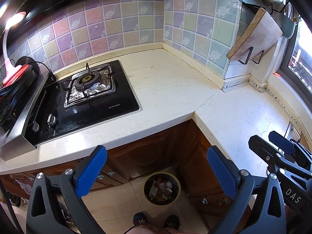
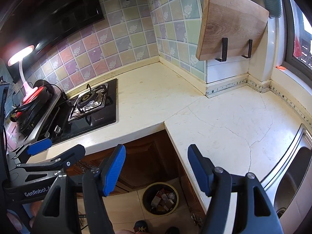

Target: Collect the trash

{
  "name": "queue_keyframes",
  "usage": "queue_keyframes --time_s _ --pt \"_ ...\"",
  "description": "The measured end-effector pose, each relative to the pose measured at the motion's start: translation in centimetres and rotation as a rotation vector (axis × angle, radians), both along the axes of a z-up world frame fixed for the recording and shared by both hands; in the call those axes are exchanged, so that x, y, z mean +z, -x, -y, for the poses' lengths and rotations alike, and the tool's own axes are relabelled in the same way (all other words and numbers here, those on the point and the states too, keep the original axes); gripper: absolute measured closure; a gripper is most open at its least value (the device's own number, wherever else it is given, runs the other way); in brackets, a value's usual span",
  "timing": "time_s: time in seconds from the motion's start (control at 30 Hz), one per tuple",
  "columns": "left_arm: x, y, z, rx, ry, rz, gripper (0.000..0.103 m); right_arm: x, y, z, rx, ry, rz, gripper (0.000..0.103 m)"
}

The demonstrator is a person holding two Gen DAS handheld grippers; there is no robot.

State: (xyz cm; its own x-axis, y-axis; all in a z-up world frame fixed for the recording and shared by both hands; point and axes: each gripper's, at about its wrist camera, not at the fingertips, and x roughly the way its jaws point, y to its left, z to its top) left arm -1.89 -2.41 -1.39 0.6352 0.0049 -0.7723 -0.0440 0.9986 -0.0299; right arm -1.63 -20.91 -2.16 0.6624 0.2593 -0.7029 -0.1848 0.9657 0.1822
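A round bin [image 1: 161, 188] with a yellow rim stands on the floor in the cabinet corner, holding several pieces of trash; it also shows in the right wrist view [image 2: 160, 198]. My left gripper [image 1: 156, 167] is open and empty, held high above the bin in front of the counter edge. My right gripper [image 2: 156, 167] is open and empty, also above the bin. The right gripper shows at the left wrist view's right edge [image 1: 280, 146]; the left gripper shows at the right wrist view's left edge [image 2: 50, 150]. I see no loose trash on the cream L-shaped counter [image 1: 165, 81].
A black gas hob [image 1: 89, 95] with foil around the burner sits on the counter's left part. A pink lamp [image 1: 11, 58] stands far left. A wooden cutting board [image 2: 232, 23] hangs on wall brackets. A steel sink [image 2: 296, 171] lies at the right. Brown cabinets [image 1: 148, 152] stand below.
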Motion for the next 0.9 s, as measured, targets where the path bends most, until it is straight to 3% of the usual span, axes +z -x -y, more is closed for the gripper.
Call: queue_keyframes --time_s 0.9 --pt "-0.4 -1.7 1.3 -0.022 -0.003 0.003 0.001 -0.5 -1.2 1.0 -0.031 0.005 -0.012 0.036"
